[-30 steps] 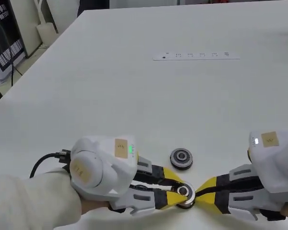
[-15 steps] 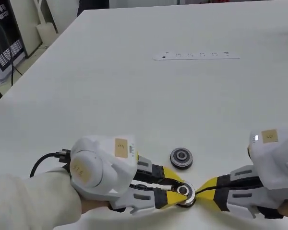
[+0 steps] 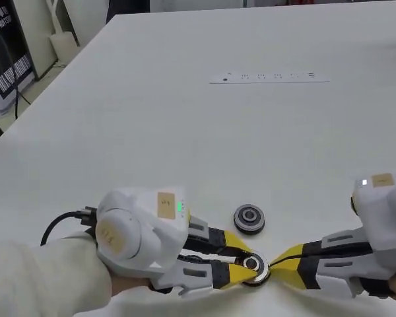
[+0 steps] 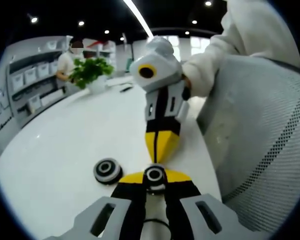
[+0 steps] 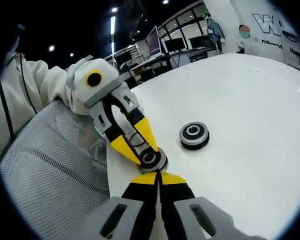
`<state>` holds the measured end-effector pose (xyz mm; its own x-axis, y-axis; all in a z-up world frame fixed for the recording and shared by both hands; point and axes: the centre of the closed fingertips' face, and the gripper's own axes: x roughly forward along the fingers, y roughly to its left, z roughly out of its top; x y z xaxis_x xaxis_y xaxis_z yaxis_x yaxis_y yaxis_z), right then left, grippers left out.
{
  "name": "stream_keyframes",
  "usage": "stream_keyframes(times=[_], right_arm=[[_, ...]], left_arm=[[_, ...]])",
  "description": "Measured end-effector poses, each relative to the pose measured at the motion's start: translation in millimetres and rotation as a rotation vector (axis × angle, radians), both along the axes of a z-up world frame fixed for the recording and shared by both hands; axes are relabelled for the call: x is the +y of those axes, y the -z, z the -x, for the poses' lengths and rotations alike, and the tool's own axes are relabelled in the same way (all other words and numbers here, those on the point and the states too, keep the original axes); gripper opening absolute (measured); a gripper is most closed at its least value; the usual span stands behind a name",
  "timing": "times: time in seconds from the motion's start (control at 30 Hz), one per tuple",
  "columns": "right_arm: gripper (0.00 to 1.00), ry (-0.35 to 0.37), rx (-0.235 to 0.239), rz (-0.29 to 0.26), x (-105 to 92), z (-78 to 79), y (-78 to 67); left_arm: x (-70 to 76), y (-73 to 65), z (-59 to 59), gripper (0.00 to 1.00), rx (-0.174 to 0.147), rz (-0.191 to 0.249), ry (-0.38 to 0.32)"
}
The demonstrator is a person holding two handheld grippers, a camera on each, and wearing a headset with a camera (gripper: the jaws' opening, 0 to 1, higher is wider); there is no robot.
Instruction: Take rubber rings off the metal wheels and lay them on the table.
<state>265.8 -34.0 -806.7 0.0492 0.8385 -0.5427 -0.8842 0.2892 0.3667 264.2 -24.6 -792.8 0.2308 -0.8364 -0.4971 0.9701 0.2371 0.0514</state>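
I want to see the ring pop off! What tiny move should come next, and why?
Probably pull the right hand-held gripper away from the wheel. The left hand-held gripper clamps the wheel, and the right one looks shut on its rubber ring, so pulling should peel it off.
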Motion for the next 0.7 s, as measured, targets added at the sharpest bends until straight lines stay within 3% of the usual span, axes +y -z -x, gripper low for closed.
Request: stream_keyframes(times=[0.3, 0.47, 0.7], right_arm=[[0.00, 0.073, 0.118, -0.073, -0.9, -2.7, -5.1], [0.00, 0.084, 0.154, -0.104, -0.1, -2.0, -8.1], [0.00, 0.083, 0.164, -0.111, 3.5, 1.7, -11.2]], left_arm=[[0.1, -0.5, 0.3, 0.14, -0.001, -0.001, -0.001], [0.8, -0.2, 0.6, 0.14, -0.002, -0.001, 0.001], [1.0, -0.2, 1.5, 0.14, -0.002, -0.001, 0.006]])
